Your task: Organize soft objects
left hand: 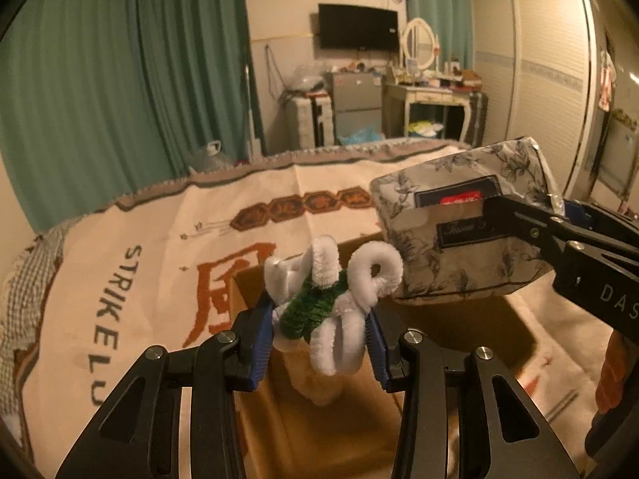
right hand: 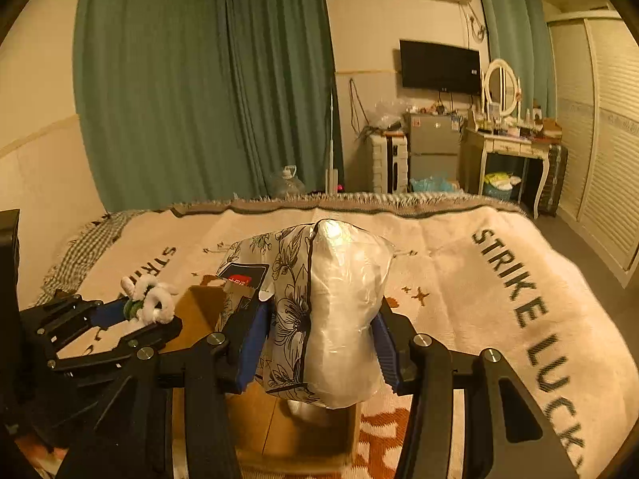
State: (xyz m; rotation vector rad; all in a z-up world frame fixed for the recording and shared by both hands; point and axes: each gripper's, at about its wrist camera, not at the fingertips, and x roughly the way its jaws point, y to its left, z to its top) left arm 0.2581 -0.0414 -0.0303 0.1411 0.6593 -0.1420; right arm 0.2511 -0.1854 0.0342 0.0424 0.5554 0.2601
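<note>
Both hand-held grippers carry soft things above an open cardboard box point(left hand: 319, 431) on the bed point(right hand: 459, 279).

The left hand-held gripper point(left hand: 319, 343) is closed partway, its blue pads pinching a white and green pipe-cleaner toy point(left hand: 331, 299). To its right, the right hand-held gripper point(right hand: 315, 343) clamps a floral, plastic-wrapped pillow pack point(right hand: 319, 311) at its sides, held upright over the box's far end.
</note>
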